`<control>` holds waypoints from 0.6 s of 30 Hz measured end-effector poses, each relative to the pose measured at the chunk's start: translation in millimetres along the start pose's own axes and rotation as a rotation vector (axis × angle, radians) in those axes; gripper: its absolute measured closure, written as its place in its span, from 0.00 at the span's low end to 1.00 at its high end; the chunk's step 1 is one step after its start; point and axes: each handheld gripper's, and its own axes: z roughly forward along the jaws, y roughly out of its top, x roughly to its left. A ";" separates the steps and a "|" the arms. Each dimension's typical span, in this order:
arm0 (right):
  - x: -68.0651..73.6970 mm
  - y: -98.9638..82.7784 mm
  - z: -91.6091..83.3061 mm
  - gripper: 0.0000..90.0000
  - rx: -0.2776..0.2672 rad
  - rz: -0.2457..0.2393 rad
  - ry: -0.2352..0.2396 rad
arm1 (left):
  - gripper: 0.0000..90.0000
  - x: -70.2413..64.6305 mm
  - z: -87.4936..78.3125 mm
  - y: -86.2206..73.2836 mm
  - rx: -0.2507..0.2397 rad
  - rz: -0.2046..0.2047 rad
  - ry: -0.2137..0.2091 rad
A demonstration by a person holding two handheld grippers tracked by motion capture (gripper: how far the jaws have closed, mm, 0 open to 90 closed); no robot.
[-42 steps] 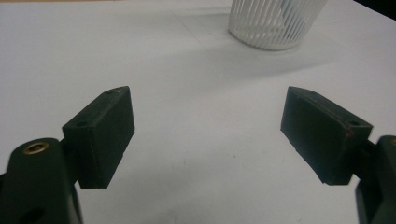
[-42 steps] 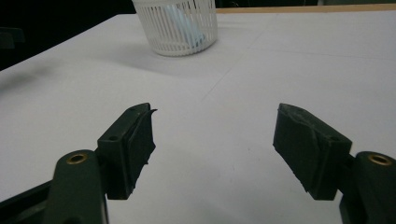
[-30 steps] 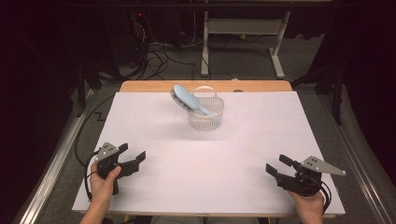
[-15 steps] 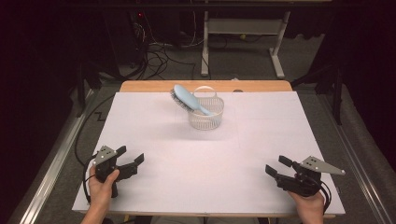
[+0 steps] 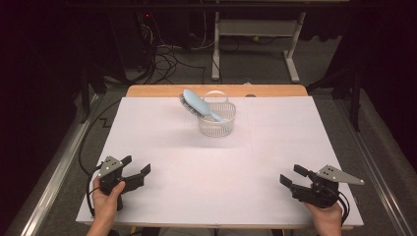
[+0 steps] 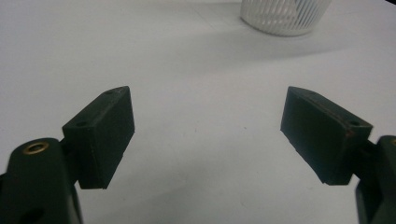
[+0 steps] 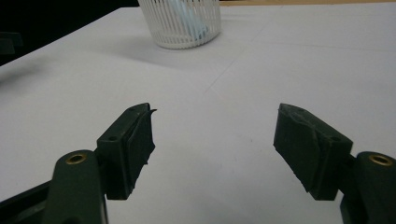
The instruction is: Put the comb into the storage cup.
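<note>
A white-covered table (image 5: 172,196) stands in a dark room, perhaps a lab. The left gripper (image 5: 136,169) and right gripper (image 5: 291,175) gape wide, holding nothing, well apart from the basket (image 5: 217,125).

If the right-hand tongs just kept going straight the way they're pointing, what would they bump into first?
Probably the white basket. The right tongs stand open, with bare white table cover ahead. The basket sits slightly left of their line, so they might slip past its side; depth is hard to judge.

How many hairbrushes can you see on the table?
1: a light blue plastic hairbrush stands tilted in the white slatted plastic basket at the table's far middle, bristle head sticking out up-left. The basket wall could hide something smaller.
</note>
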 end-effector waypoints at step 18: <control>-2.1 -2.5 -3.3 0.32 0.006 0.011 0.003 | 0.20 3.1 -2.3 -7.9 0.001 -0.026 -0.007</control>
